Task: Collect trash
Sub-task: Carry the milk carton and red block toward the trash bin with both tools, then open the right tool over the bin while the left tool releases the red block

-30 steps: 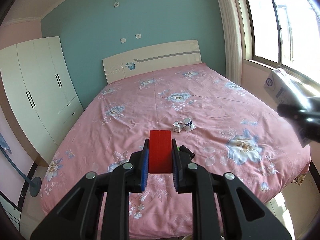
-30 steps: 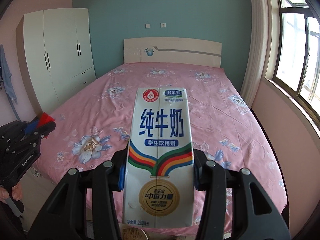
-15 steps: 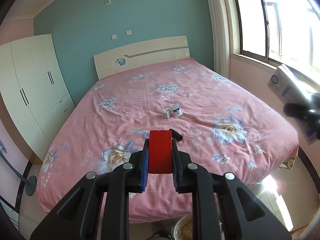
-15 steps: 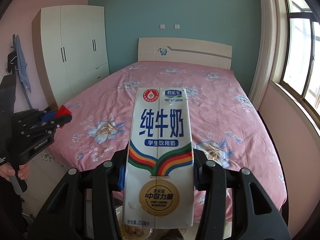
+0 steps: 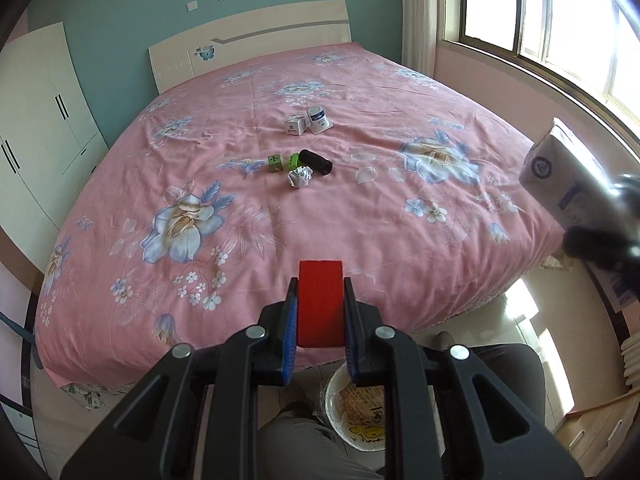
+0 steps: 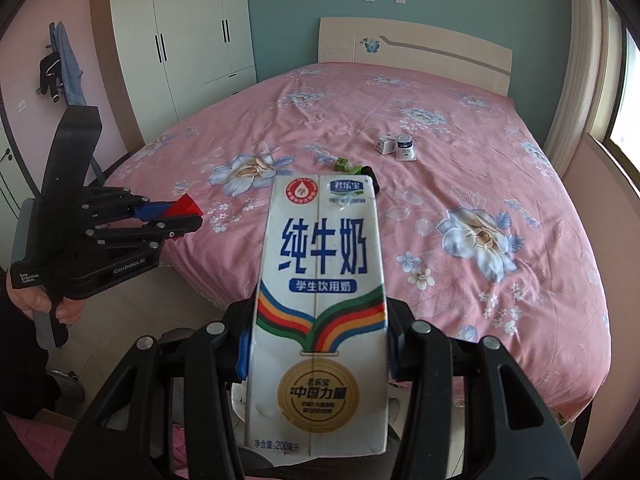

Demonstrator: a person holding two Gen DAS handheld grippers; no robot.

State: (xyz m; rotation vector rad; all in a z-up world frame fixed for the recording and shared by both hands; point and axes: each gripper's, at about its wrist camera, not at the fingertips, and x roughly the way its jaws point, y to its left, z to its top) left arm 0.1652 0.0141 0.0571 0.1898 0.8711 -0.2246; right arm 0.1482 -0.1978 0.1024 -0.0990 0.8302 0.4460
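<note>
Clamped across its lower sides by right gripper [image 6: 318,354]: milk carton [image 6: 320,300], probably light, crushable; left gripper [image 5: 320,322] pinching red block [image 5: 321,303].

A wide bed [image 5: 360,216] fills the room, spread with a pink sheet printed with pale blue and white flowers, its cream headboard [image 5: 248,40] against the teal wall. Several small things lie on the sheet near its middle — a small white box [image 5: 295,125] touching a white cup with a dark blue lid [image 5: 318,119], both toward the headboard. Nearer the foot sits a cluster: a green cube [image 5: 274,163], a second green piece [image 5: 293,160], a black cylinder [image 5: 316,162] on its side just beside it, and a crumpled white paper ball [image 5: 300,177] — close against the green piece and the cylinder.
</note>
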